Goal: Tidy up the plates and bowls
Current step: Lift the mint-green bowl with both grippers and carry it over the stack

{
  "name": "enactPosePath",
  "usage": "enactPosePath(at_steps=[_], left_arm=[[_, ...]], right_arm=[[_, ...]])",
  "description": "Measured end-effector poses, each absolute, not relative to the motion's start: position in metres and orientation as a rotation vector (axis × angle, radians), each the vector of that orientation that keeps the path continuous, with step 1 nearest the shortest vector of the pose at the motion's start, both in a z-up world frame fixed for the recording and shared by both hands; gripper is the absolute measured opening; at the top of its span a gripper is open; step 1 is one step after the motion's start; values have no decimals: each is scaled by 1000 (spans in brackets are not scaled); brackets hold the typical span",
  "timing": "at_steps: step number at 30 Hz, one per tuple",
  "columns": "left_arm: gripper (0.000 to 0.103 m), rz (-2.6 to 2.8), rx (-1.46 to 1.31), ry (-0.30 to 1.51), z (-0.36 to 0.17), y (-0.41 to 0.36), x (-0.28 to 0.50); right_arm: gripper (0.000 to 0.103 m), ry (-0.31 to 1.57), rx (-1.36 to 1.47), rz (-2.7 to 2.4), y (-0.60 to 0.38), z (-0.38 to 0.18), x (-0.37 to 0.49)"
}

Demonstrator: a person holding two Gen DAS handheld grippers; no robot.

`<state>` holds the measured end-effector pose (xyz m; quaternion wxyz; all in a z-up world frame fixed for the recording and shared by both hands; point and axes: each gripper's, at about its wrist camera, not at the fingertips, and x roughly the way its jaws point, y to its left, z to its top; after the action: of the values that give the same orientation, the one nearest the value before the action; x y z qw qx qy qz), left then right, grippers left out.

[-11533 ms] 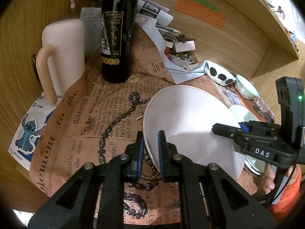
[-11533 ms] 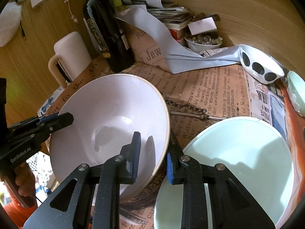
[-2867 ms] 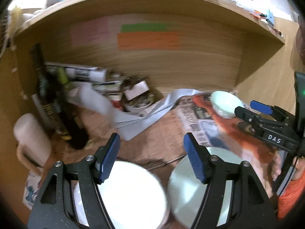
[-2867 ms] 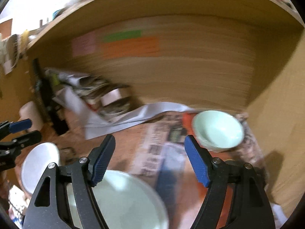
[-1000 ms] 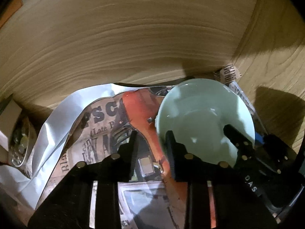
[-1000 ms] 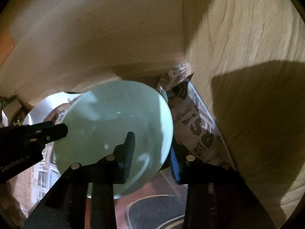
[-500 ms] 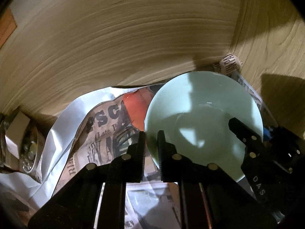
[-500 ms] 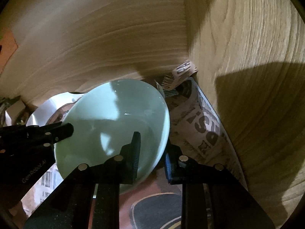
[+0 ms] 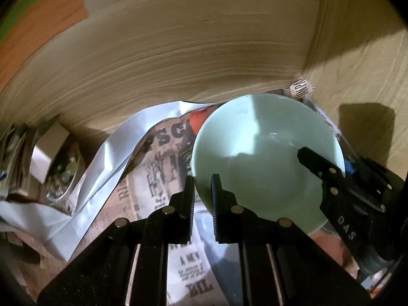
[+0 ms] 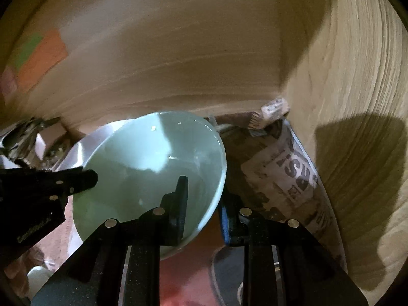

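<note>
Both of your grippers pinch the pale green bowl (image 9: 265, 153) at once: your left gripper (image 9: 202, 199) has its jaws closed on the bowl's left rim at lower centre of the left wrist view, and your right gripper (image 10: 204, 204) clamps the right rim at lower centre of the right wrist view. You hold the bowl tilted near the back right corner of the wooden shelf (image 10: 357, 102), over the newspaper (image 9: 163, 178), with a white plastic sheet (image 9: 114, 153) to its left.
</note>
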<state>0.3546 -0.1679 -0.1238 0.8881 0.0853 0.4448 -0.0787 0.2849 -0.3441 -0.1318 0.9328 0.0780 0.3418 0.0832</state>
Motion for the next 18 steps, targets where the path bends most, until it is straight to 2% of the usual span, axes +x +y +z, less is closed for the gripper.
enactPosePath(at_steps=[18], left_arm=[[11,-146,24,830,-98,-102,275]], right_arm=[[20,565,73,259,-283,-99,234]])
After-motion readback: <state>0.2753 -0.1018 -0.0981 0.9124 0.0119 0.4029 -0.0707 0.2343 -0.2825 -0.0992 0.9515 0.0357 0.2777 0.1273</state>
